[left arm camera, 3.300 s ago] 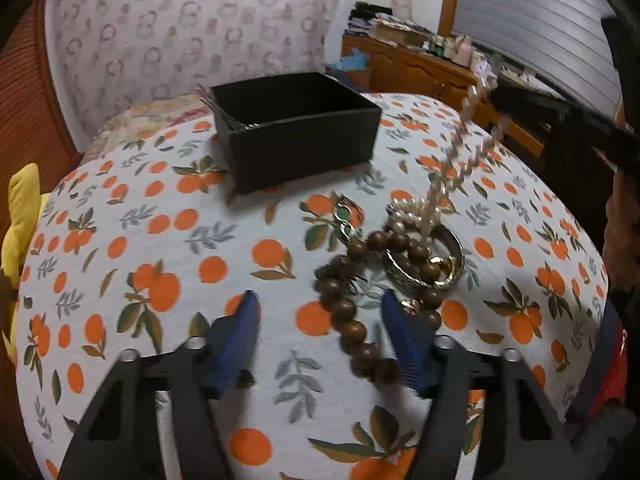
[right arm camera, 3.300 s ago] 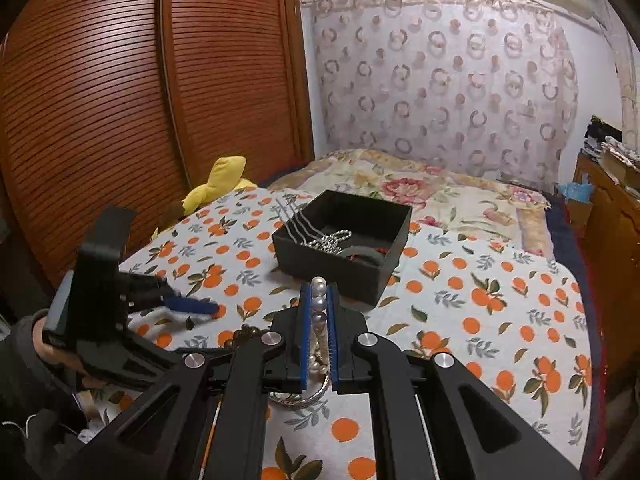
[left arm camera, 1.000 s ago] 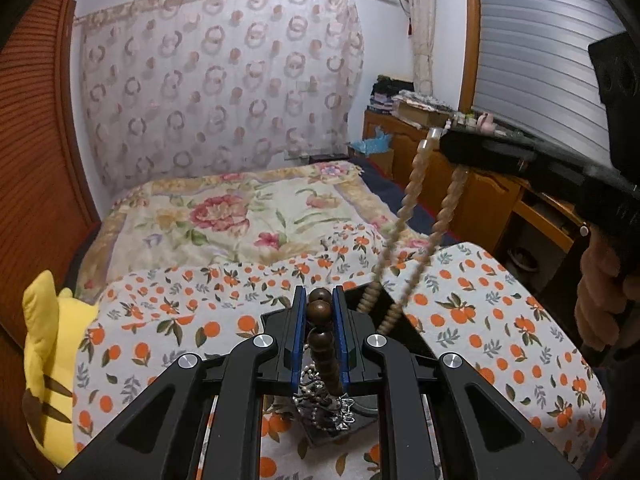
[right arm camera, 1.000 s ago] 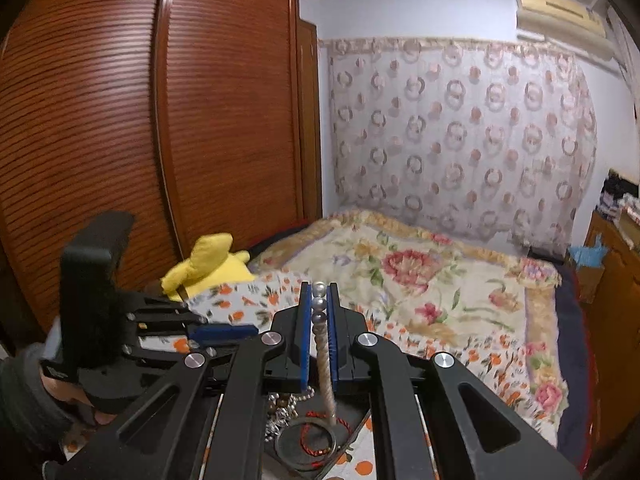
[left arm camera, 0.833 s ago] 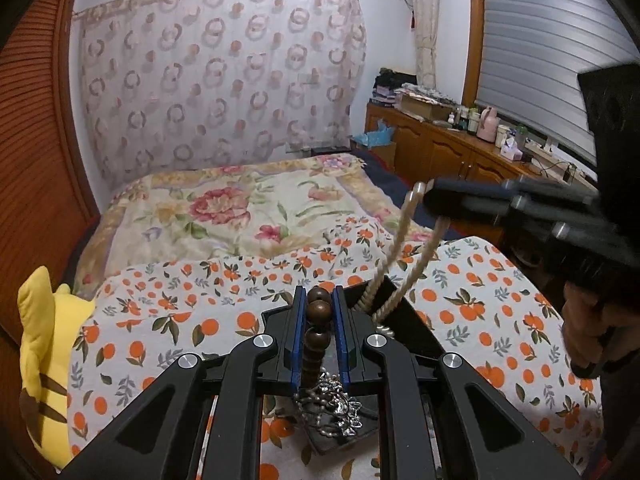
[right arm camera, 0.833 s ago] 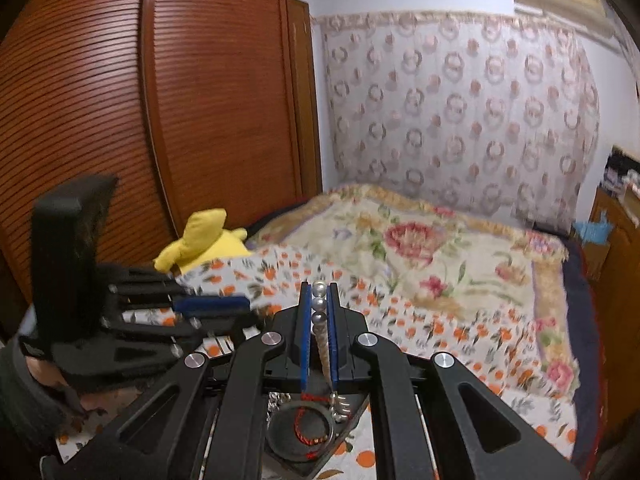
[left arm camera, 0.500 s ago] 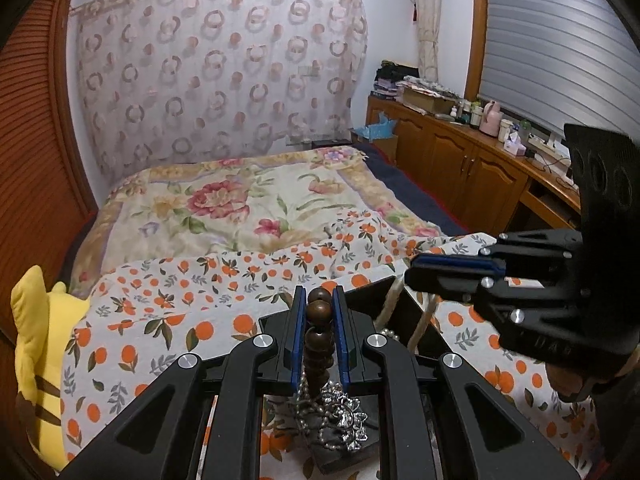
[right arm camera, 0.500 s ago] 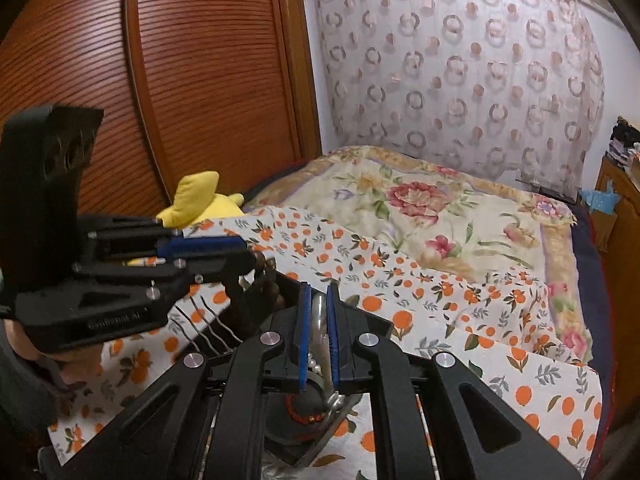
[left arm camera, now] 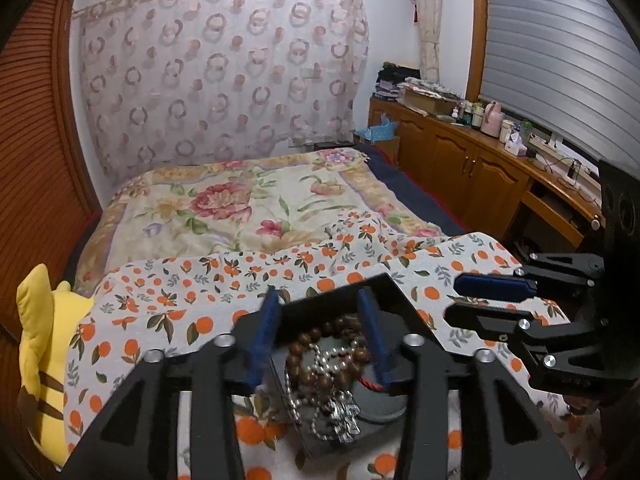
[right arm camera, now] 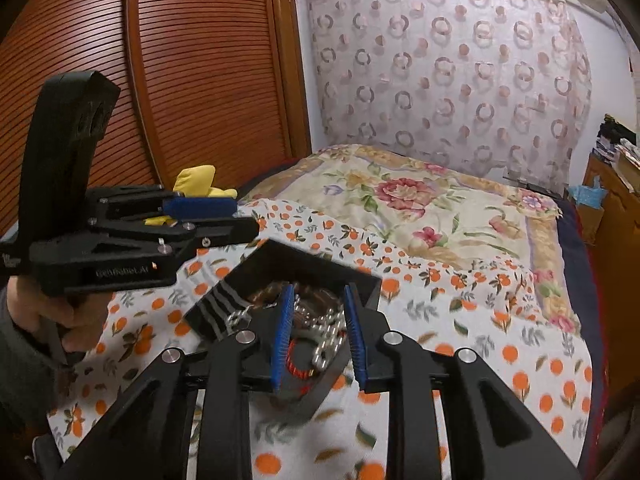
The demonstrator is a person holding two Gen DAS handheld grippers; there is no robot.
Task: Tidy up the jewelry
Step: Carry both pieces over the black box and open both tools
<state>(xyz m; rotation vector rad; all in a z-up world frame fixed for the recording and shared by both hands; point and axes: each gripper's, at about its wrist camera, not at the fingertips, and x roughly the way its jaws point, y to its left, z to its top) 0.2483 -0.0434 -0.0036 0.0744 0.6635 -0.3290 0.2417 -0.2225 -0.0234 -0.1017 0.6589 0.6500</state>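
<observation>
Both grippers, left gripper (left arm camera: 318, 334) and right gripper (right arm camera: 316, 334), hang with fingers apart over the black box (left arm camera: 384, 286), which holds the wooden bead bracelet (left arm camera: 316, 346), silver chain (left arm camera: 340, 420), pearl strand (right arm camera: 326, 338) and red cord ring (right arm camera: 296, 360); I'd lift straight up to avoid snagging strands.

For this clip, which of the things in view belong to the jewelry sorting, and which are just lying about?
Part of the job:
black box
wooden bead bracelet
silver chain
pearl strand
red cord ring
left gripper, open
right gripper, open

Lying about:
yellow plush toy
orange-print cloth
floral bedspread
pink thermos
</observation>
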